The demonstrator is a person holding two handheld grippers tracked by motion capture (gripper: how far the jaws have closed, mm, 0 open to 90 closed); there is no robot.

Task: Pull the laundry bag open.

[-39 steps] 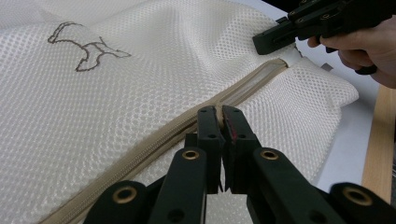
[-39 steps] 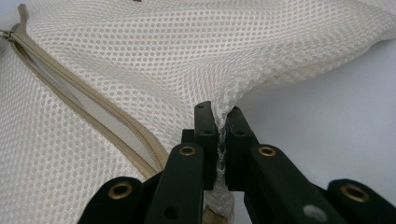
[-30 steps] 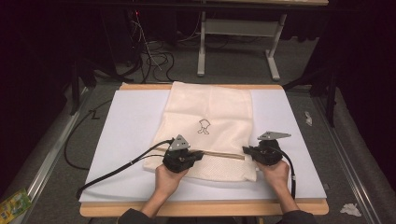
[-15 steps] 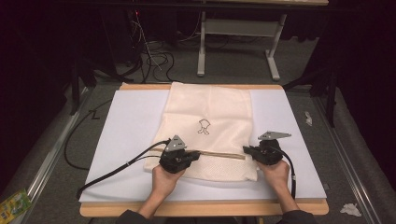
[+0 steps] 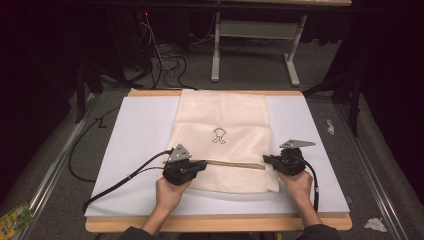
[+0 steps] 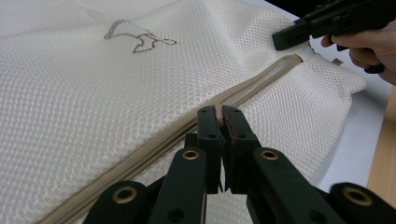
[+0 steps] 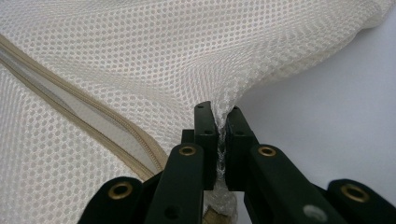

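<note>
A cream mesh bag [image 5: 222,115] with a small dark printed logo [image 5: 218,135] lies flat on a white board [image 5: 135,130]. A beige zipper [image 5: 235,164] runs across its near part. My left gripper [image 5: 202,164] sits at the zipper's left end. In the left gripper view it [image 6: 222,112] is shut with the zipper's beige tape [image 6: 261,77] pinched between the jaw tips. My right gripper [image 5: 266,160] is at the bag's right edge. In the right gripper view it [image 7: 219,112] is shut on a bunched fold of mesh [image 7: 140,56], beside the zipper [image 7: 93,116].
The board rests on a wooden table [image 5: 215,224]. Black cables [image 5: 120,182] trail from the left gripper over the board's left part. Beyond the table are floor cables [image 5: 165,65] and a metal stand [image 5: 255,30]. Crumpled paper [image 5: 375,224] lies on the floor at right.
My left gripper has slid a little to the left along the zipper line, showing slightly more zipper between the two grippers. The right gripper has kept still.
</note>
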